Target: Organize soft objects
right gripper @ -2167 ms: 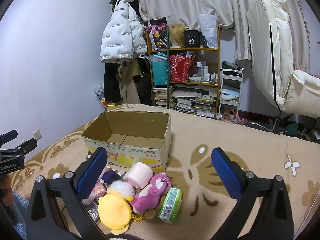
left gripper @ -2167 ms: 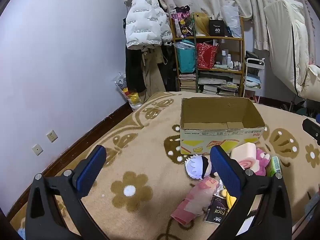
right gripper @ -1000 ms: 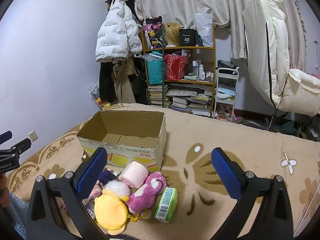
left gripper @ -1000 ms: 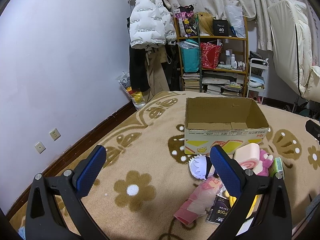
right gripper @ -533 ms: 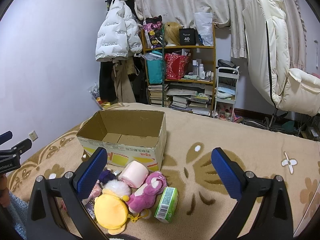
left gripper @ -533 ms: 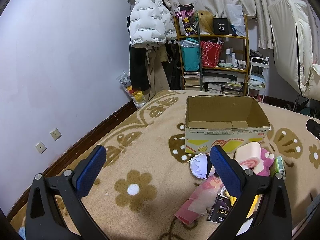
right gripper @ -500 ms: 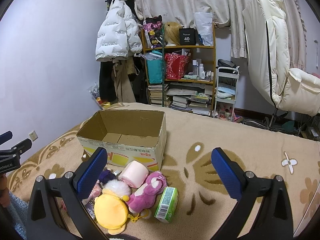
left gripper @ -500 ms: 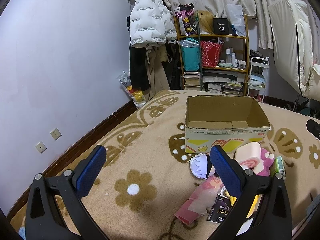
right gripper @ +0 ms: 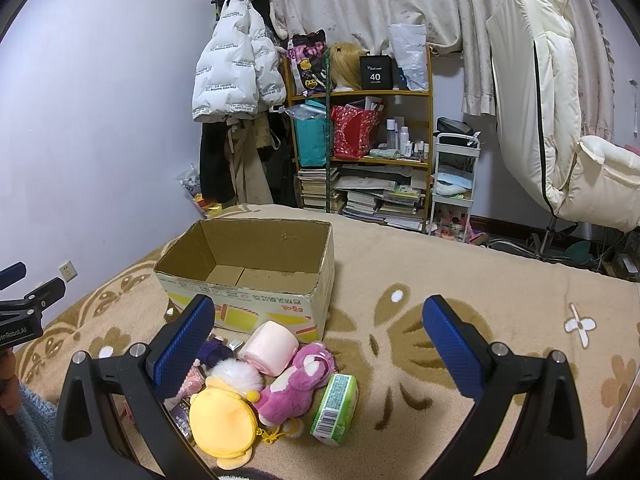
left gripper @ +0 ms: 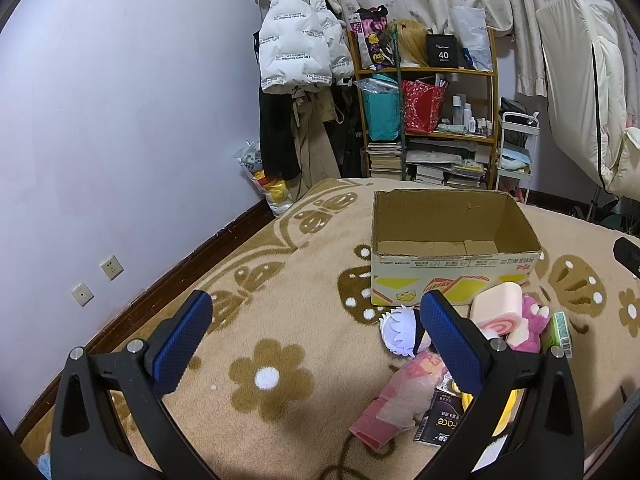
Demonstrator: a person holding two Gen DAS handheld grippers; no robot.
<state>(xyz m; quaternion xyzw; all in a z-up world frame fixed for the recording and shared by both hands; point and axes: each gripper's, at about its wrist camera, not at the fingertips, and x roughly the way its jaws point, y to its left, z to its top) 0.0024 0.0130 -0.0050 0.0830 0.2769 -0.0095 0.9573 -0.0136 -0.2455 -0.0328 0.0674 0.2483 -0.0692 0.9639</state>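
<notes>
An open, empty cardboard box (right gripper: 248, 276) stands on the patterned carpet; it also shows in the left wrist view (left gripper: 452, 240). In front of it lies a pile of soft things: a pink roll cushion (right gripper: 270, 347), a magenta plush (right gripper: 298, 380), a yellow plush pouch (right gripper: 222, 418), a green tissue pack (right gripper: 335, 408), a white-haired doll (left gripper: 400, 330) and a pink packet (left gripper: 404, 396). My right gripper (right gripper: 318, 340) is open and empty above the pile. My left gripper (left gripper: 316, 332) is open and empty, left of the pile.
A wooden shelf (right gripper: 362, 148) with books and bags stands at the back, beside hanging coats (right gripper: 236, 80). A white chair (right gripper: 560, 120) is at the right. A black packet (left gripper: 440, 420) lies in the pile. The wall (left gripper: 100, 140) runs along the left.
Both views have shifted only slightly over the two seconds. The grippers stay open and empty and the objects have not moved.
</notes>
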